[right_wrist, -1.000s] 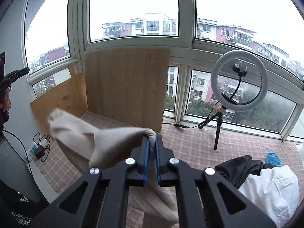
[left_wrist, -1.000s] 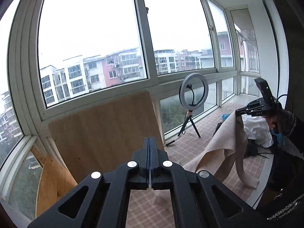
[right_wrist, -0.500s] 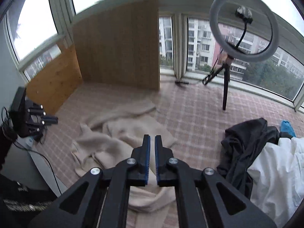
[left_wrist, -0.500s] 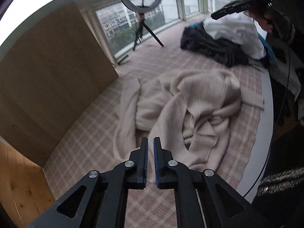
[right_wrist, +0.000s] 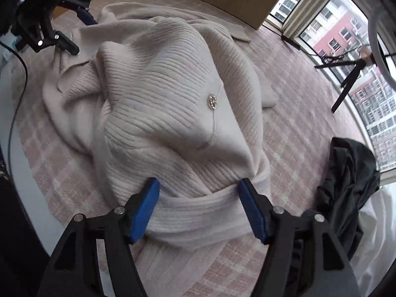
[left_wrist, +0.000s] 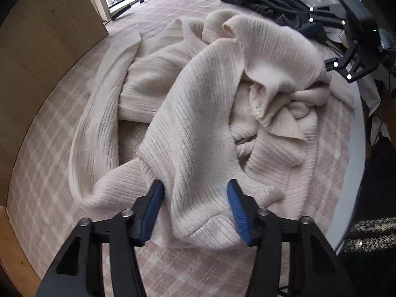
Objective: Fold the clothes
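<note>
Cream ribbed sweater (left_wrist: 198, 104) lies crumpled on the pink checked mat (left_wrist: 49, 198). Left gripper (left_wrist: 195, 210) stands apart, jaws closing, a sweater fold between its pads. Right gripper (right_wrist: 199, 208), spread and opening, straddles the sweater's near edge.

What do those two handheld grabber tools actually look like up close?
Both look alike. The left gripper and right gripper have matte black angular frames with triangular cut-outs and silver screw heads. Each has two fingers lined with ribbed blue pads. A thin black cable trails nearby.
</note>
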Available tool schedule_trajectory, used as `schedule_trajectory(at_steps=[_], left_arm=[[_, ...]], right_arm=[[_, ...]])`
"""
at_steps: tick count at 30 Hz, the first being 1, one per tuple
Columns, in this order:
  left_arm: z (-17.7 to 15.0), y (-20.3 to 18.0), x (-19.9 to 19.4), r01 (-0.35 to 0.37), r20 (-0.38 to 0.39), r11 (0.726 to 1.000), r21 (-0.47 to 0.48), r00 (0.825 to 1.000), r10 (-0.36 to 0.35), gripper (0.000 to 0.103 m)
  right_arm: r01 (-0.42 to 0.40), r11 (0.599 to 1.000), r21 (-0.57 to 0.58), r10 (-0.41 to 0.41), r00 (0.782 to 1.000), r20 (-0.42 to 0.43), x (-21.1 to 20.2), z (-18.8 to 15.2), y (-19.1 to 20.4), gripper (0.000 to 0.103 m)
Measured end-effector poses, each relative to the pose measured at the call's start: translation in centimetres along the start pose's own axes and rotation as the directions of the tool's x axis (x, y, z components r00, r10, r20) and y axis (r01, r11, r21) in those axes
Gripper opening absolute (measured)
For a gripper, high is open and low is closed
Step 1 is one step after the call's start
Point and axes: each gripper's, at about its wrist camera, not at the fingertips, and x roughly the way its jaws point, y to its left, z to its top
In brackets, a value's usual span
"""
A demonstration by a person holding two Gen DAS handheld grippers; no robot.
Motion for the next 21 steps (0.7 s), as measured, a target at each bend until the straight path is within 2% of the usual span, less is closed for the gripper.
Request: schedule_trajectory(at_steps=[1,3,5,7,9,10,12,13,15,17,21], left_arm=[[0.1,0.4,-0.1,0.010,0.013,0.999,-0.030,1.000,-0.009,0.009],[0.3,1.9,-1.7,0.030,0.085,0.993,-0.110,0.996,-0.021,0.008],[0.1,3.8,-4.3,0.006,0.172,0.982,-0.187,0.985,0.026,0.008],[-0.5,6.6,-7.2,0.015,0.259,0.957,-0.290,0.964,0.063,0.008],[-1.2,9.4,-8.9,0.018,0.302,0.922,-0.388,0.947,0.108,0.009],[-1.3,10.4,-9.1,0.006,0.296,0.916,-0.401,0.947,0.124,0.011],[-1.1,11.4,-9.0,-0.073,0.251,0.925,-0.373,0.952,0.177,0.028],[-1.0,11.1,-8.8,-0.123,0.228,0.932,-0.341,0.951,0.209,0.031],[-1.2,9.7,-9.1,-0.172,0.237,0.945,-0.277,0.941,0.240,0.035],[-1.1,8.5,-10.0,-0.202,0.271,0.952,-0.232,0.926,0.262,0.036],[-0.2,7.4,-11.6,-0.273,0.328,0.949,-0.159,0.892,0.312,0.036]], right_arm=[[0.026,0.999,-0.018,-0.026,1.000,-0.002,0.4,0.3,0.0,0.061],[-0.015,1.000,-0.006,0.015,1.000,0.005,0.6,0.9,-1.0,0.010],[-0.011,0.996,0.093,0.006,0.999,0.046,-0.4,1.8,-3.7,0.011],[0.057,0.978,0.201,-0.082,0.989,0.119,-2.2,2.6,-7.3,0.010],[0.080,0.936,0.344,-0.147,0.974,0.175,-3.8,3.4,-11.5,0.009],[0.062,0.909,0.412,-0.153,0.970,0.191,-4.2,3.8,-13.4,0.009],[0.076,0.891,0.448,-0.163,0.974,0.159,-3.4,5.0,-15.4,0.011],[0.084,0.899,0.429,-0.147,0.982,0.116,-2.5,5.7,-15.5,0.011],[0.089,0.919,0.384,-0.113,0.993,0.041,-1.3,6.5,-14.6,0.014],[0.103,0.935,0.341,-0.135,0.988,0.073,-2.2,6.9,-13.0,0.017],[0.060,0.957,0.285,-0.116,0.976,0.186,-4.7,7.3,-10.5,0.018]])
